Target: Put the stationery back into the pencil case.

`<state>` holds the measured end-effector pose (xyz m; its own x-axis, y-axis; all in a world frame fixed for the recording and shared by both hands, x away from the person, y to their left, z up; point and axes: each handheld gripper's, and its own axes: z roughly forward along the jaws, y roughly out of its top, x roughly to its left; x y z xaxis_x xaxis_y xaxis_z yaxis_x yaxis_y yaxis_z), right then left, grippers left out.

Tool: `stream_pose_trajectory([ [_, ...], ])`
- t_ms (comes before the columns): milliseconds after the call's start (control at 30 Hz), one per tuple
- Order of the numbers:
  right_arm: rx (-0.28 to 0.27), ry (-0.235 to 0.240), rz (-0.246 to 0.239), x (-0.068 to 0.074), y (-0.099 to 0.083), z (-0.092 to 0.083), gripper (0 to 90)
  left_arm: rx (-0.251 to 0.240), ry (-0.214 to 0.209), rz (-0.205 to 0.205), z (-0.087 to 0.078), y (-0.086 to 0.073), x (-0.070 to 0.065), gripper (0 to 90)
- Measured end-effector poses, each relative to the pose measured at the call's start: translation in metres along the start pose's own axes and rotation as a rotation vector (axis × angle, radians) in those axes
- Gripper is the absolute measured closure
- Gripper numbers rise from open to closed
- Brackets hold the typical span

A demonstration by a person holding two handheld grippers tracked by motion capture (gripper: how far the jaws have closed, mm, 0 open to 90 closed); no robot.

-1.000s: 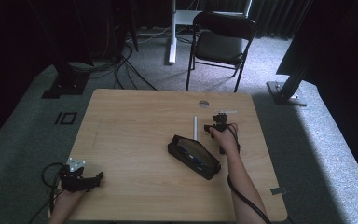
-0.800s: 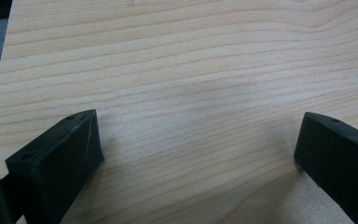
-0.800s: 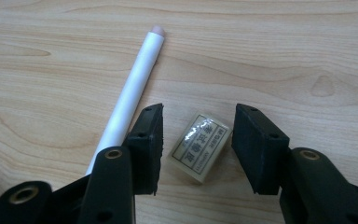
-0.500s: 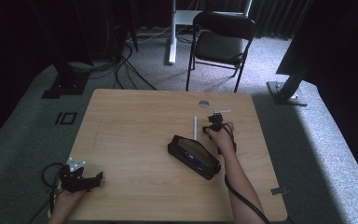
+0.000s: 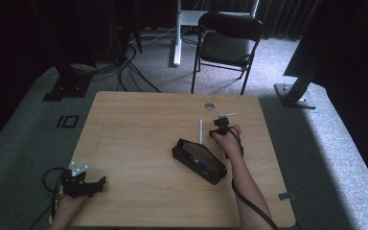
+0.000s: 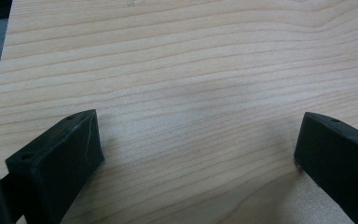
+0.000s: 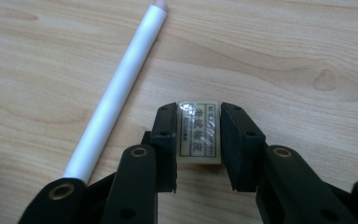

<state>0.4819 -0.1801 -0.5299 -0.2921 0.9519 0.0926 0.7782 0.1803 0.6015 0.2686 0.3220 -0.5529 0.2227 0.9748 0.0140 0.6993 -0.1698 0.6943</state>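
A small cream eraser (image 7: 199, 133) with a printed label lies on the wooden table between the jaws of my right gripper (image 7: 199, 112). The jaws have just been closing, and both pads now press on the eraser's sides. A white pen (image 7: 116, 88) lies just to its left, pointing away. In the high view my right gripper (image 5: 220, 125) sits right of the white pen (image 5: 201, 130), behind an open black pencil case (image 5: 199, 160). My left gripper (image 5: 100, 182) rests at the front left of the table. Its jaws (image 6: 198, 135) stand wide open over bare wood.
The table (image 5: 139, 124) has a round cable hole (image 5: 209, 106) near its far edge. A black folding chair (image 5: 225, 45) stands beyond the table. Cables and stand bases lie on the grey carpet around it.
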Motion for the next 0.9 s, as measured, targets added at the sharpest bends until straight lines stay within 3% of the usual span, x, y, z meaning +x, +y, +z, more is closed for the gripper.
stream_pose_trajectory([
  [900, -0.039, 0.093, -0.12, 0.004, 0.004, -0.062, 68.2, -0.001, 0.0, -0.001, 0.0, 0.0, 0.0, 0.9],
])
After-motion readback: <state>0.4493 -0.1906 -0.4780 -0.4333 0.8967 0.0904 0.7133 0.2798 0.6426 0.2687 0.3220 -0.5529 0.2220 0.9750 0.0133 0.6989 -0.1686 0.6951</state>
